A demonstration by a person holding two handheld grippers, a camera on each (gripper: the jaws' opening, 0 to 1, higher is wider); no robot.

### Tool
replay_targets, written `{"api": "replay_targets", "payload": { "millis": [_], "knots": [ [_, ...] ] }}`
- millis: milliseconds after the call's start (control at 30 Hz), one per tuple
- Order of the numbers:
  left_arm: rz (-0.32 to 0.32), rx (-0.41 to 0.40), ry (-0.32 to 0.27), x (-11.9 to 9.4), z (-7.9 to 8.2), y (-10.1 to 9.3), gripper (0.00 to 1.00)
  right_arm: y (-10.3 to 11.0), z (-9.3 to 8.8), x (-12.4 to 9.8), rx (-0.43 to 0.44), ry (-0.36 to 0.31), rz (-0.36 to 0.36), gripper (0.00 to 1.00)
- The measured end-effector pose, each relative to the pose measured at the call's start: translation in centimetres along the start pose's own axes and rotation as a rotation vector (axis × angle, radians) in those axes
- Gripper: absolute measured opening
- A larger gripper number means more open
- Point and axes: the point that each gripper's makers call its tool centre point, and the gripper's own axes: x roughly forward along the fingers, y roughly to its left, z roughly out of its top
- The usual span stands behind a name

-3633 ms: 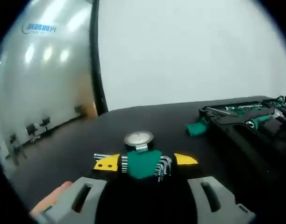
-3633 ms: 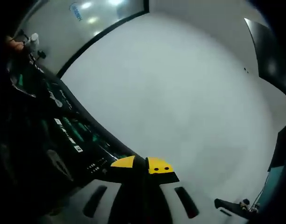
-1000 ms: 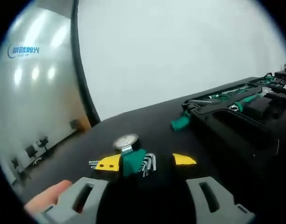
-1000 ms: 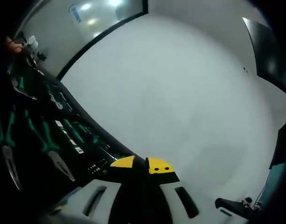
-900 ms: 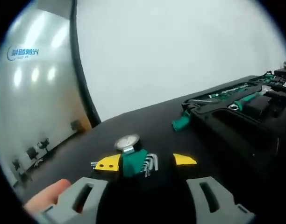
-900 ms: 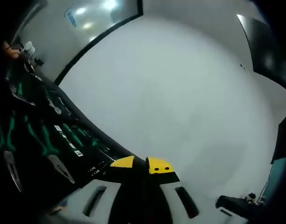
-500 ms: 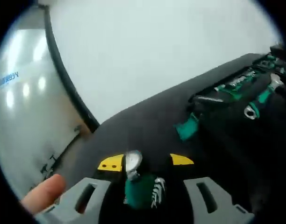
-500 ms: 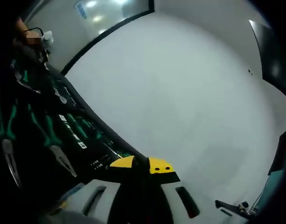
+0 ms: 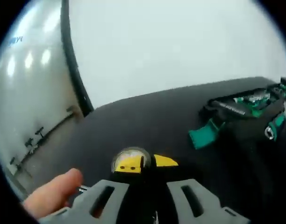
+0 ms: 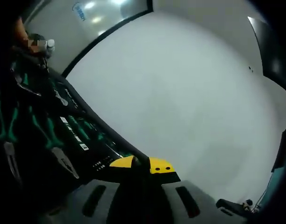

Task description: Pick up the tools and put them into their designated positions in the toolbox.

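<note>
Yellow-tipped left gripper [image 9: 146, 161]: jaws clenched on the hex key set [image 9: 130, 158].
Right gripper [image 10: 141, 164]: jaws together, nothing visibly held.
Toolbox [image 9: 255, 109]: far right.

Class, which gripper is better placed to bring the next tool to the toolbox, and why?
Left. The left gripper looks closed at a silver-ringed tool on the black table, with the toolbox ahead to its right. The right gripper is shut, apparently empty, beside the pliers.

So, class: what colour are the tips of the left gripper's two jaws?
Yellow, best seen in the left gripper view, where the left gripper has its tips nearly together.
</note>
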Motion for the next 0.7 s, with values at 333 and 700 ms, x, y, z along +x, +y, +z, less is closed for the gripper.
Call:
{"api": "replay_targets", "payload": {
  "millis": [333,700],
  "knots": [
    [-0.492,-0.470,-0.325,-14.1,11.4,-10.7,0.02,-0.2,-0.2,0.3,0.021,-0.001,-0.007,0.08],
    [-1.093,-0.825,-0.205,-24.0,13.2,-26.7,0.02,0.1,3.5,-0.7,0.118,-0.185,0.015,0.10]
  ]
}}
